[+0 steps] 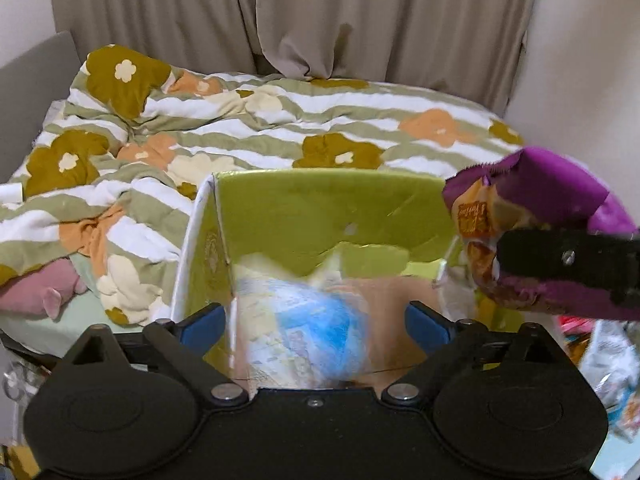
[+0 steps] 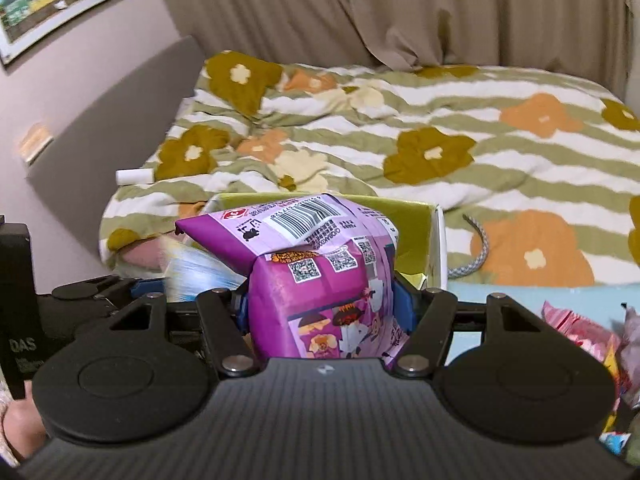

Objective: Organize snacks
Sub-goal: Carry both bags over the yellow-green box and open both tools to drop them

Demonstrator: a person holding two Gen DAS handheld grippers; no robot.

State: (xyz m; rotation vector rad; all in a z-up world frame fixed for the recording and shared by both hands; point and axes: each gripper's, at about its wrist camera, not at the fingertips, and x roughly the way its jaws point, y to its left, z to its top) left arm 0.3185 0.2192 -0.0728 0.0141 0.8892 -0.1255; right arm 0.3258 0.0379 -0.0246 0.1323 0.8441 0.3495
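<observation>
Glossy purple foil packet (image 2: 320, 280) – crinkled; green box (image 1: 332, 216) of smooth card; quilt (image 1: 240, 128) soft matt cloth, upper frame.

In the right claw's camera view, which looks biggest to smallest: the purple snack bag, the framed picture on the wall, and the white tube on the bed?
1. Purple snack bag, though nearness to the camera inflates it.
2. Framed picture, partly cut off.
3. White tube, clearly smallest.

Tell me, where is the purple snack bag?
The purple snack bag is pinched in the right hand-held gripper, held over the green box in front of the flowery bed.
</observation>
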